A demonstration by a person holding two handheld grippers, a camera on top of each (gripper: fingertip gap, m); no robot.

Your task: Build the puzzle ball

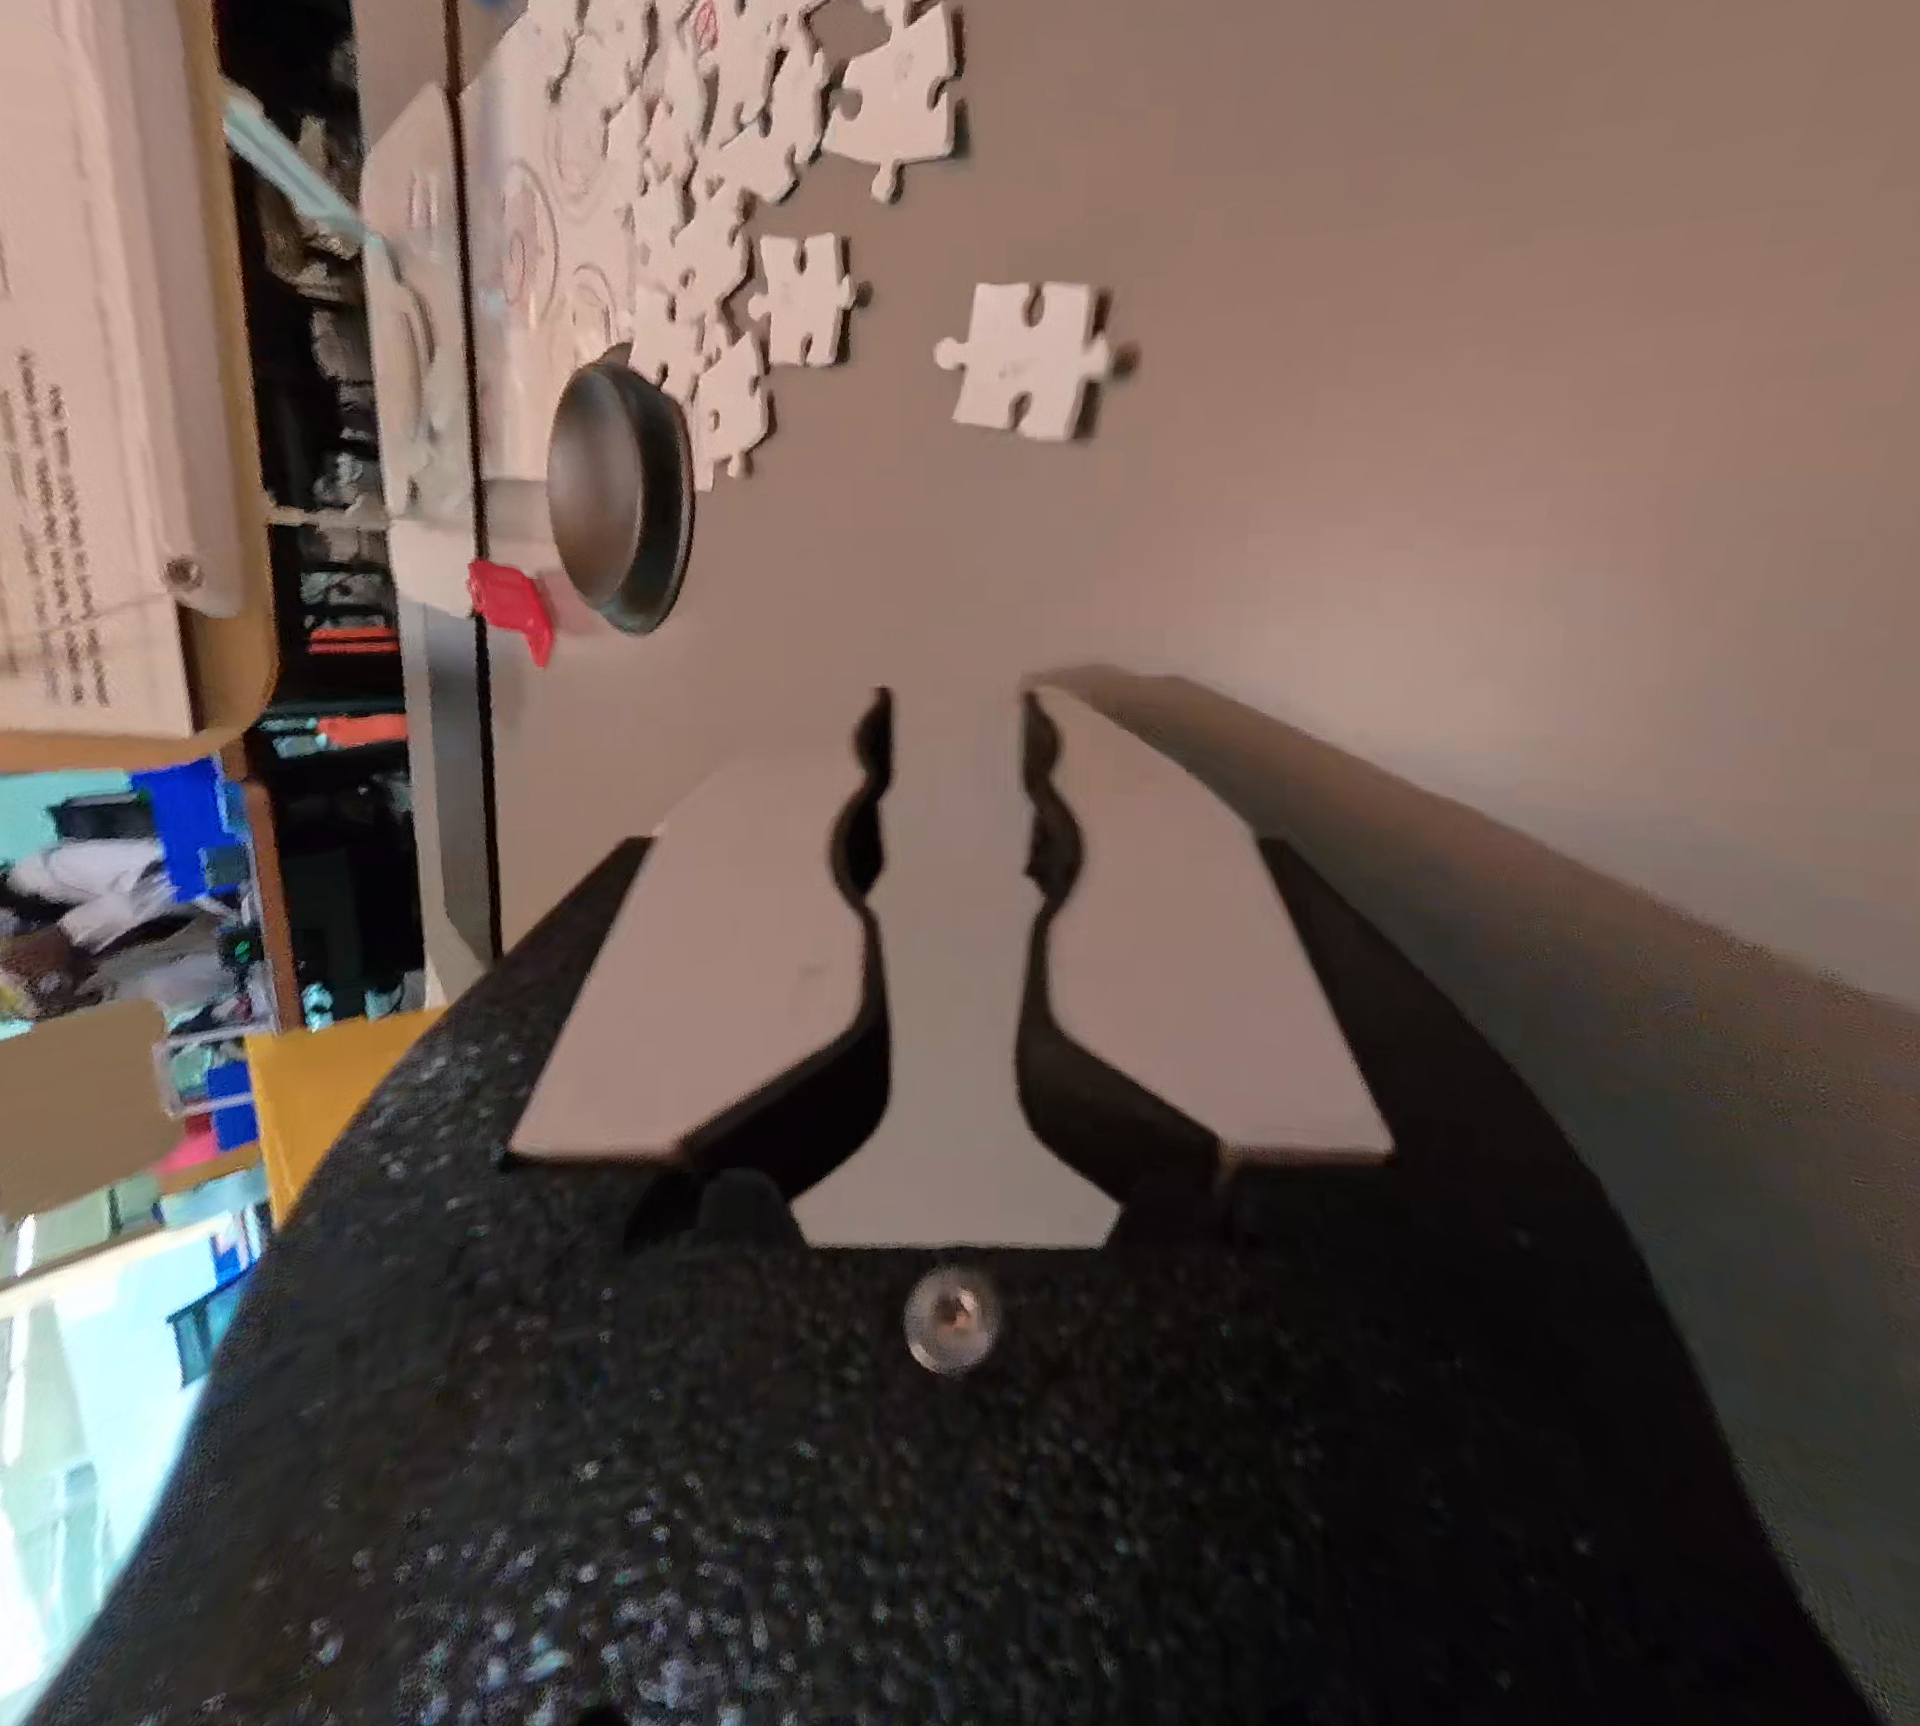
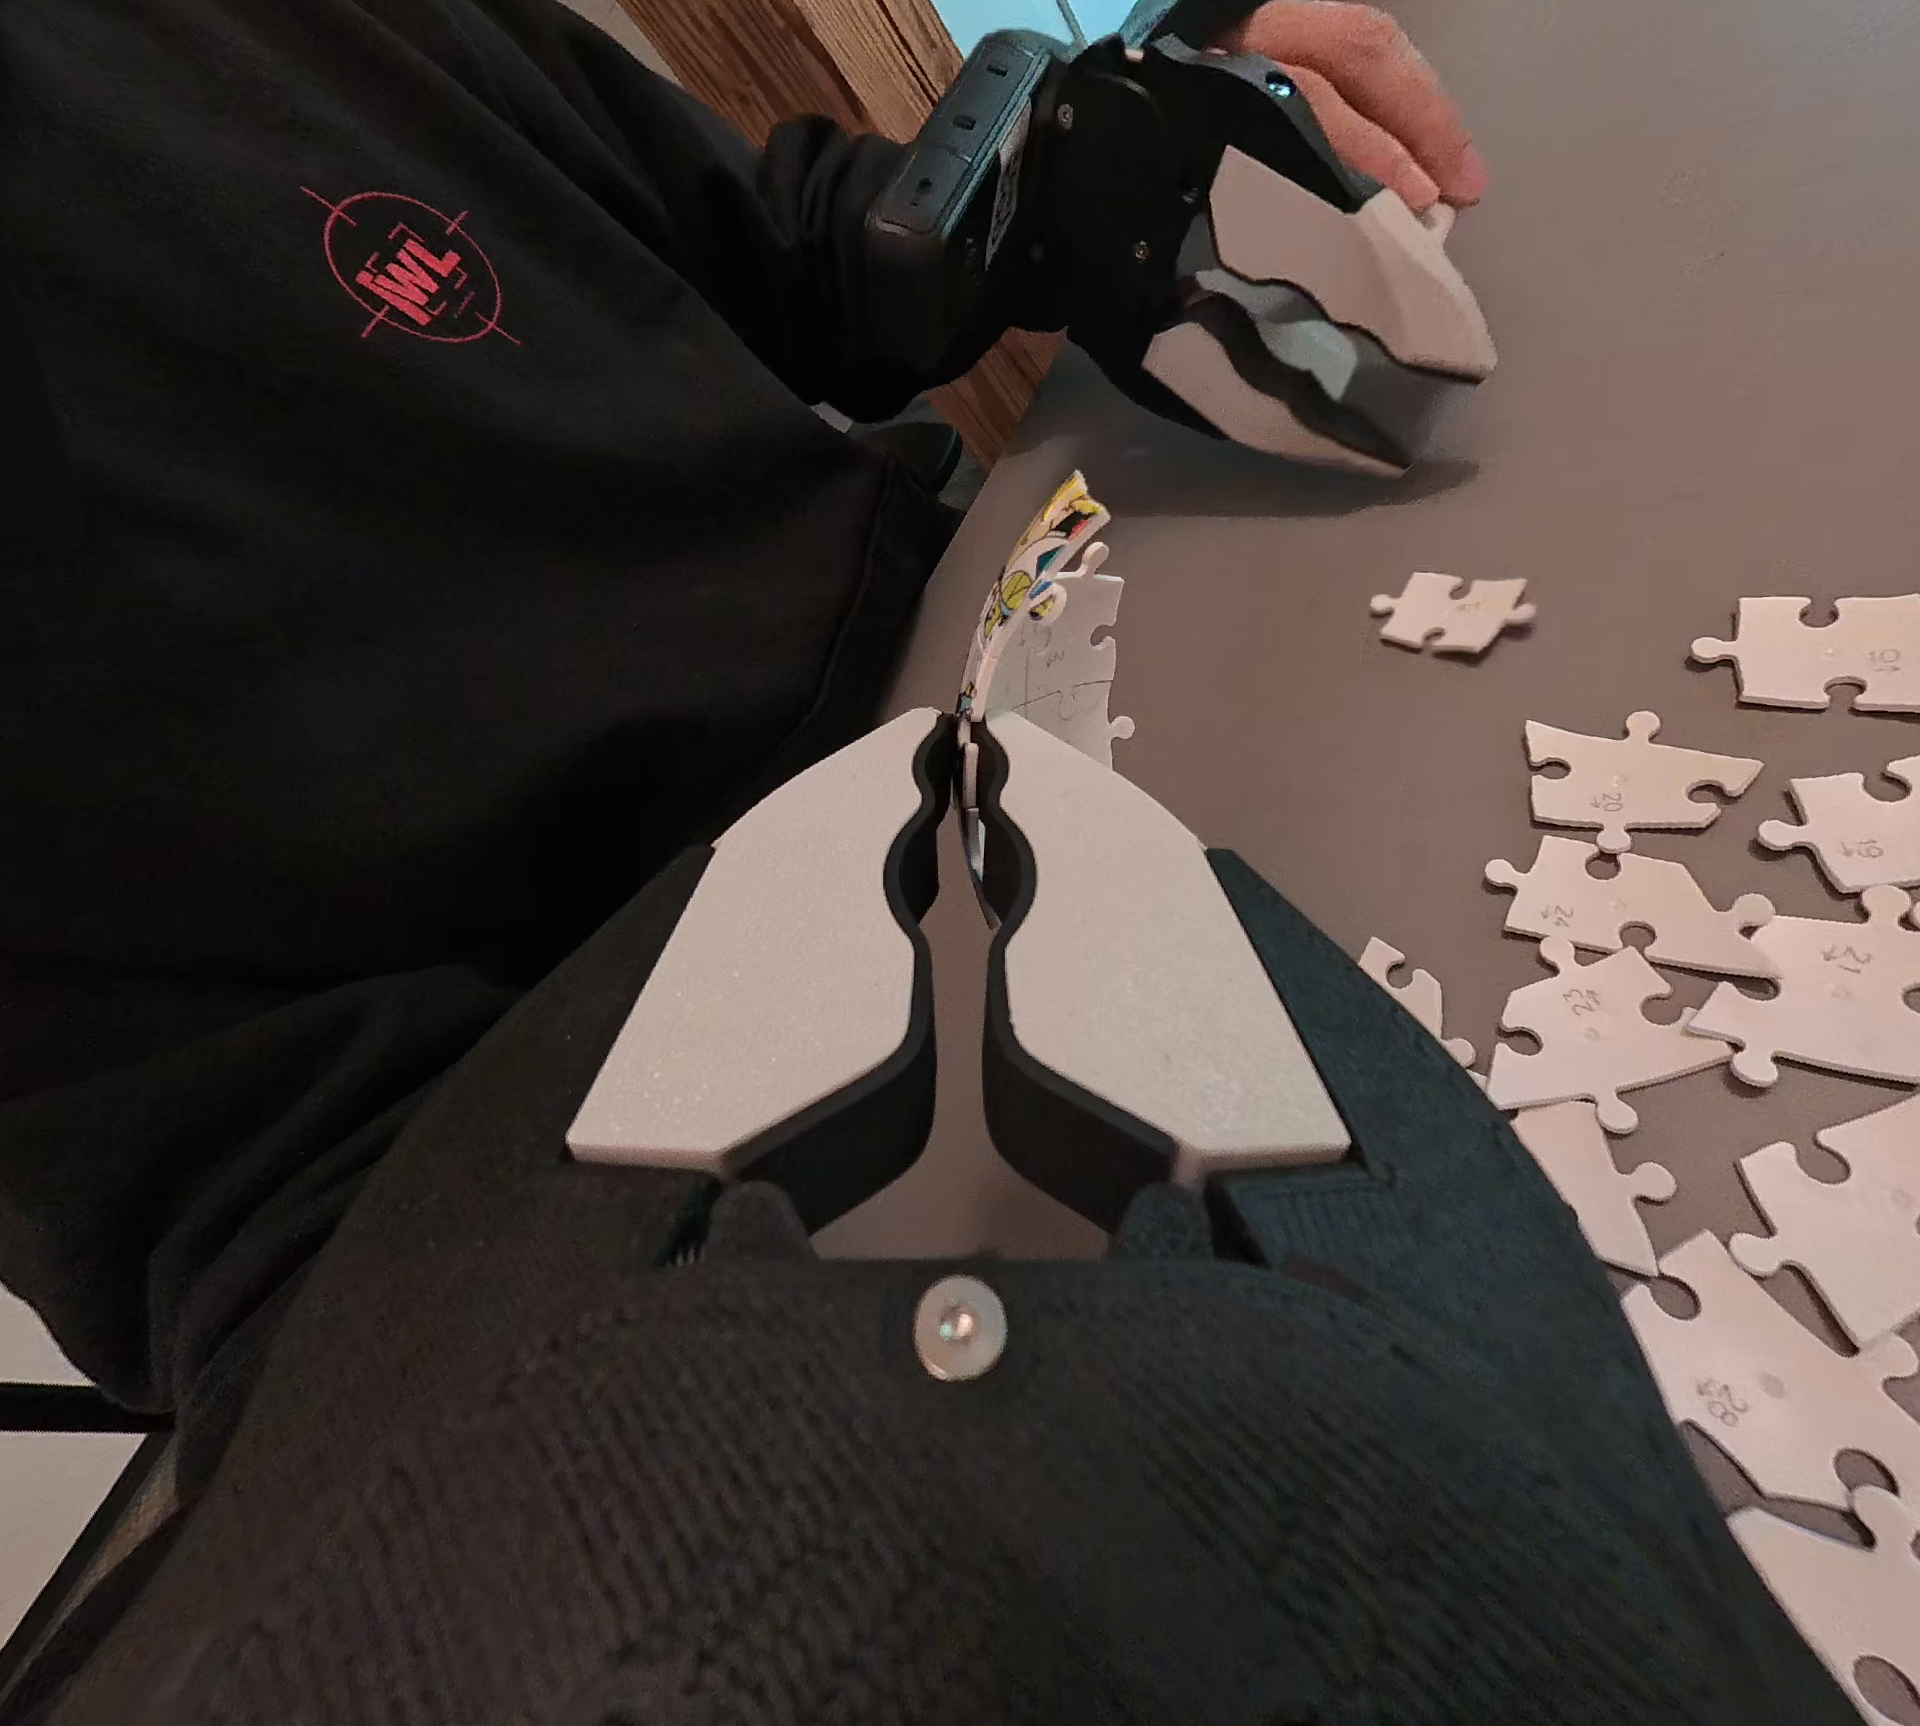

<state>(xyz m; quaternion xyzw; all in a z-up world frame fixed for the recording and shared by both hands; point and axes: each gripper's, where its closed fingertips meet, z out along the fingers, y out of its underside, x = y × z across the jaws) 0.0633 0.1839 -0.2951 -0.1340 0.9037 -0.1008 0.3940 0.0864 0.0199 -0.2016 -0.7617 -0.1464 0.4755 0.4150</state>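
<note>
My right gripper is shut on a small curved assembly of joined puzzle pieces, held upright above the near table edge, its printed side yellow and blue. My left gripper is open and empty, low over the grey table; it also shows in the right wrist view, resting on the table with its jaws apart. A lone white piece lies ahead of the left gripper, and also shows in the right wrist view. A heap of white loose pieces, back side up, lies beyond it, and at the right of the right wrist view.
A dark round stand sits on the table beside the heap, with a sheet of paper and a small red part next to it. Cardboard boxes stand beyond the table edge. The person's dark-sleeved torso is close to the right gripper. Spacing between my two grippers at the tips: around 20 cm.
</note>
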